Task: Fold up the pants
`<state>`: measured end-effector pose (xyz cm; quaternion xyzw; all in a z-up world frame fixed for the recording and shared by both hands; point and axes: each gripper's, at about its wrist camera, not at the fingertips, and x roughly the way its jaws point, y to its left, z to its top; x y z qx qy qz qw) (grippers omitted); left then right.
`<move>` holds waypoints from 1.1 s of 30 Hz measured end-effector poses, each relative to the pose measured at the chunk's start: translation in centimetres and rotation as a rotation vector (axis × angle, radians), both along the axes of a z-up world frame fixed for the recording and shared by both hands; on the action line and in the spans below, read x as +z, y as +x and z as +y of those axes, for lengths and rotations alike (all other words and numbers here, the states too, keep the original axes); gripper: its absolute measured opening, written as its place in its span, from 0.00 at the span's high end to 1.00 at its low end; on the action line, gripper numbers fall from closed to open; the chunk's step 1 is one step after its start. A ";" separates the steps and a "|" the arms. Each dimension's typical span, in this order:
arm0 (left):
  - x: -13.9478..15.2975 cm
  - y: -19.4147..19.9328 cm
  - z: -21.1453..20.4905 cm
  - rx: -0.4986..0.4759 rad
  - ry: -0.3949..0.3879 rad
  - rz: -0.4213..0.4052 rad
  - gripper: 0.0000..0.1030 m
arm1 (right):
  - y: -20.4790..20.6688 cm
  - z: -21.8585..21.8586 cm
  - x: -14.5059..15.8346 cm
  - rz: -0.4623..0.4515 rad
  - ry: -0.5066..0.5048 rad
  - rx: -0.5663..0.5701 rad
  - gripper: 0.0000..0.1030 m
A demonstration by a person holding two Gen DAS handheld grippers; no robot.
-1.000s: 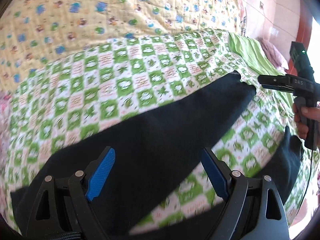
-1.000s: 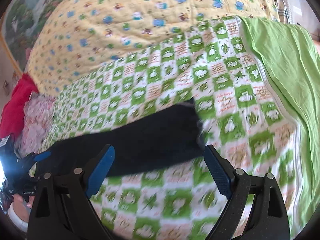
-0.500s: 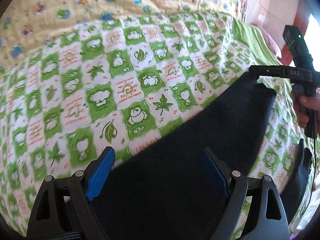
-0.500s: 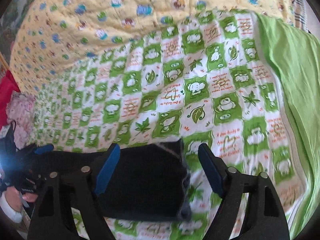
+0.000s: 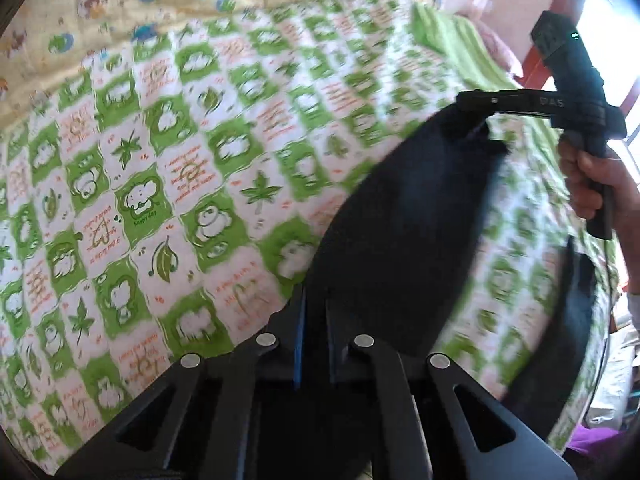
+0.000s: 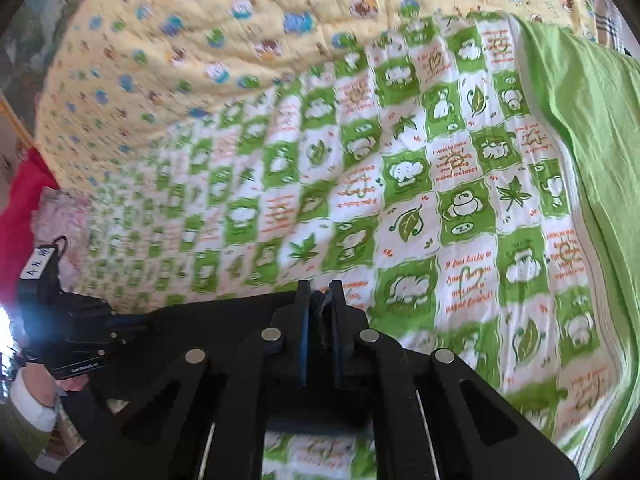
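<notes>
My left gripper [image 5: 314, 308] is pinched tight on one end of the dark pants [image 5: 404, 232]; my right gripper [image 6: 320, 312] is clamped on the other end. The pants stretch between the two as a dark band over the green checked quilt [image 6: 420, 184], one leg trailing off the bed's near edge.

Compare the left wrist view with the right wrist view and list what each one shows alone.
Left wrist only: the right gripper from the side, pinching the pants' far end, and a red frame. Right wrist only: the left gripper at the pants' other end, a red cloth, and most of the yellow quilt. Both: dark pants, green checked sheet, fingers closed on fabric.
</notes>
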<state>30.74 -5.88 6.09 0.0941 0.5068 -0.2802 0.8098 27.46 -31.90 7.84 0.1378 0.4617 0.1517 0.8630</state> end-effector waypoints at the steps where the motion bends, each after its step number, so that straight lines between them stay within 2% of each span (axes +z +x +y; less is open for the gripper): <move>1: 0.6 -0.9 -0.2 -0.005 -0.010 0.002 0.94 | -0.9 -0.2 0.5 -0.015 0.014 0.004 0.91; 6: 3.8 -6.2 -0.5 -0.015 -0.048 -0.037 0.94 | -5.1 -1.0 2.1 -0.063 0.058 0.035 0.92; 11: 5.1 -10.0 -1.1 -0.002 -0.078 -0.055 0.95 | -9.4 -1.8 3.0 -0.096 0.084 0.069 0.92; 16: 5.0 -13.5 -1.8 0.012 -0.105 -0.057 0.96 | -14.0 -3.0 2.8 -0.129 0.098 0.106 0.92; 24: 4.8 -18.5 -2.1 0.031 -0.123 -0.036 0.96 | -18.7 -4.4 1.3 -0.141 0.112 0.126 0.92; 33: 5.6 -21.9 -2.3 0.056 -0.150 -0.060 0.96 | -21.6 -4.3 3.5 -0.222 0.095 0.179 0.92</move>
